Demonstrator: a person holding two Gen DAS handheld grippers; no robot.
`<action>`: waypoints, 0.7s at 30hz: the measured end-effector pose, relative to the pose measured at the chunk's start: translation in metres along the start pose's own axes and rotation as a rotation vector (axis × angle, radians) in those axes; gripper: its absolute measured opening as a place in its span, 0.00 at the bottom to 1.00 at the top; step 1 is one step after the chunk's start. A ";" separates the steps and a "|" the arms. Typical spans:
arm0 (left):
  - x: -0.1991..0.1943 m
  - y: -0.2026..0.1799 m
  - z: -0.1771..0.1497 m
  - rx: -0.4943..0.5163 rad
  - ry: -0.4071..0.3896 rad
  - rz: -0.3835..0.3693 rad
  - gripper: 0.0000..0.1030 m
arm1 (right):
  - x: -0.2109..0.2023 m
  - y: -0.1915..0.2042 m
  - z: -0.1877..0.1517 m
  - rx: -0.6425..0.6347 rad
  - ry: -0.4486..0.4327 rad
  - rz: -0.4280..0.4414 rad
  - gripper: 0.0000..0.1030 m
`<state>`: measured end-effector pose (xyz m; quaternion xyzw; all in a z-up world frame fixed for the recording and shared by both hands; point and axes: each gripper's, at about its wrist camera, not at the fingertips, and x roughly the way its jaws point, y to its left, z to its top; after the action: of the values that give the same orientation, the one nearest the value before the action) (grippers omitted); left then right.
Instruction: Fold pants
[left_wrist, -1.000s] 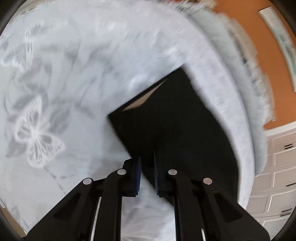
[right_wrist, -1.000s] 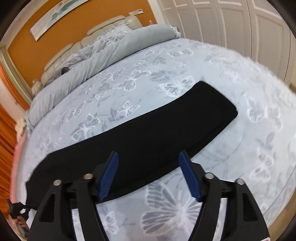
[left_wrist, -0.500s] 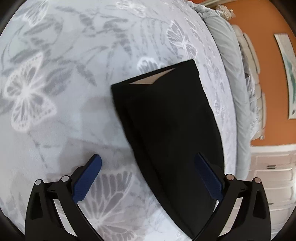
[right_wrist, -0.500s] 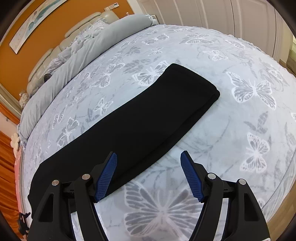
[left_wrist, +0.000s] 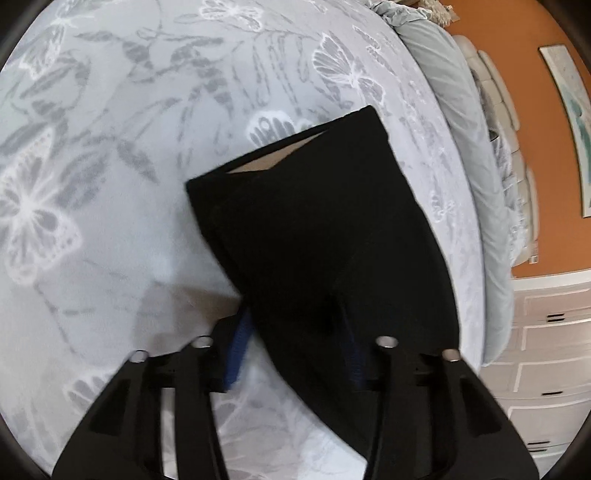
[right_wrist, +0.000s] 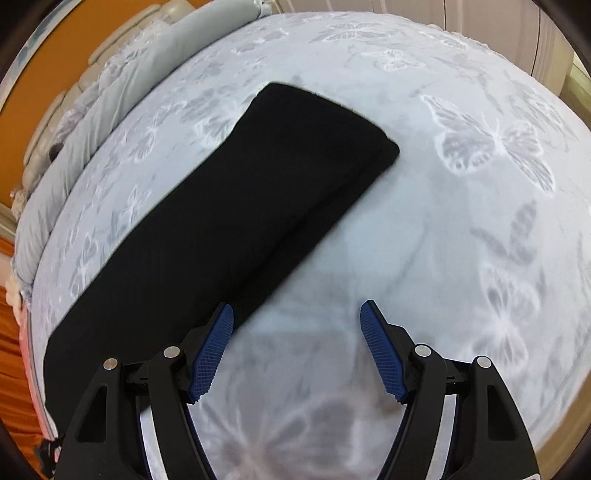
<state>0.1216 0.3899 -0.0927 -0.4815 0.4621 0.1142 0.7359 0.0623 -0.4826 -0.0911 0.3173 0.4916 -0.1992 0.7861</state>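
Note:
Black pants (left_wrist: 325, 236) lie folded lengthwise as a long strip on the bed. In the left wrist view the waistband end faces away, showing a tan inner lining (left_wrist: 269, 162). My left gripper (left_wrist: 295, 350) straddles the near edge of the pants, its blue pads half closed on either side of the cloth; the right pad is hidden under black fabric. In the right wrist view the pants (right_wrist: 236, 221) run diagonally from lower left to the leg hems at upper middle. My right gripper (right_wrist: 297, 354) is open and empty, just right of the pants' edge, above the sheet.
The bed has a pale blue sheet with a butterfly print (right_wrist: 480, 184). A grey duvet roll (left_wrist: 461, 122) and pillows lie along the headboard by the orange wall (left_wrist: 535, 110). White drawers (left_wrist: 546, 350) stand beside the bed.
My left gripper was wide open half a second ago; it has narrowed around the pants' near edge and moved closer. My right gripper has dropped nearer the bed and shifted right of the pants.

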 end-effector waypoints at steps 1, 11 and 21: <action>0.001 -0.001 0.000 0.006 0.001 -0.015 0.59 | 0.004 0.001 0.005 0.004 -0.022 0.010 0.72; 0.003 -0.017 -0.003 0.063 -0.021 0.029 0.17 | 0.011 0.044 0.025 -0.099 -0.146 0.097 0.11; -0.063 -0.004 -0.026 0.169 0.068 -0.091 0.16 | -0.068 0.007 -0.012 -0.090 -0.080 0.247 0.10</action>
<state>0.0747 0.3845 -0.0429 -0.4418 0.4724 0.0249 0.7622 0.0289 -0.4692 -0.0314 0.3314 0.4254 -0.0912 0.8372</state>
